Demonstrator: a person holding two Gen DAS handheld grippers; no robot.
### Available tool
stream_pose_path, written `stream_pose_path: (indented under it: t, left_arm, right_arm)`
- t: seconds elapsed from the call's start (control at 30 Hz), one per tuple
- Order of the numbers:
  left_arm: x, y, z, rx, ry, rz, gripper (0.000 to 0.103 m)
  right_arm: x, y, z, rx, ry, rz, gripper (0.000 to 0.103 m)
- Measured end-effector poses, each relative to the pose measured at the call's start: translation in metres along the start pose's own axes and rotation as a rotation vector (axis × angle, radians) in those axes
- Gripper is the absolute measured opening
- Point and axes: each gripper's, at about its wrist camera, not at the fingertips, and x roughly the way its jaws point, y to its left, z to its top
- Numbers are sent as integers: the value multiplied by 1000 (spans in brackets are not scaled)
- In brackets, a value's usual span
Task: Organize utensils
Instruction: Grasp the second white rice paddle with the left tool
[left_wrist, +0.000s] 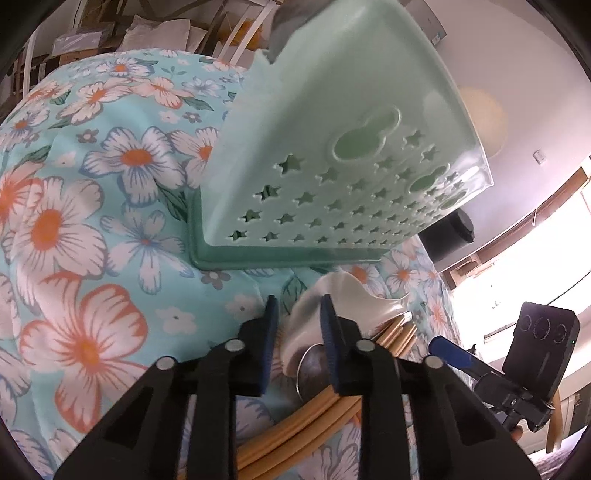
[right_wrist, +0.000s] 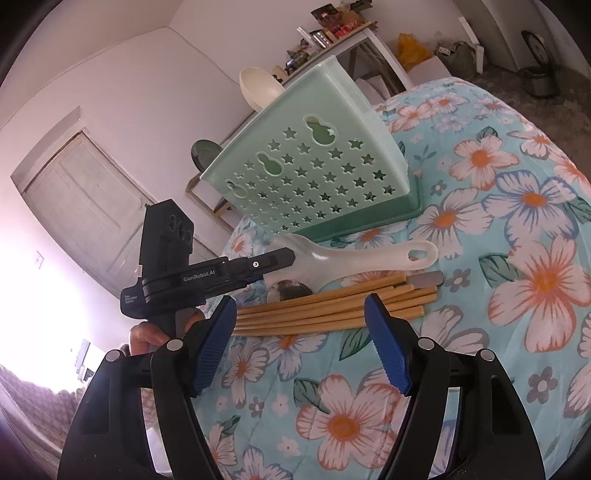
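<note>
Chopsticks (right_wrist: 332, 306) lie bundled on the floral cloth (right_wrist: 517, 229), long axis running from 9 o'clock to 3 o'clock in the right wrist view, tips fanning slightly toward 3. Just beyond them rests a white rice paddle (right_wrist: 354, 258), handle with its hanging hole pointing to 3 o'clock, blade toward 9. A metal spoon (right_wrist: 288, 290) peeks out between paddle and sticks, its handle end showing grey at the right. The green utensil holder (right_wrist: 314, 173) stands at 12 o'clock on its darker tray, leaning outward in the fisheye, a white spoon (right_wrist: 255, 86) rising from it.

The left gripper (left_wrist: 299, 328) has its jaws narrowly parted around the paddle's blade (left_wrist: 343, 306); whether the pads press it I cannot tell. The right gripper (right_wrist: 301, 343) hangs wide open, holding nothing, just short of the chopsticks. Open cloth spreads from 3 to 6 o'clock.
</note>
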Motion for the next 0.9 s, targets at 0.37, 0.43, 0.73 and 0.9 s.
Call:
stream_pose_path:
  t: [0.37,0.43,0.73,0.9]
  left_arm:
    - [-12,-13,-3,22,-70,-11,7]
    - [-19,-16,-2,29,-89,-14,4]
    - [-45,-36,-10,85,-153,10,2]
    - [-67,-39,-20,81,-193,13,2]
  right_arm:
    - [-9,-1,-1,4,-17,-6,68]
    - [-10,0,-2,2,-19,-8,68]
    - [-21,4,-4,-12,-38,-24,67]
    - [-27,9,-4,-22,-51,-40,67]
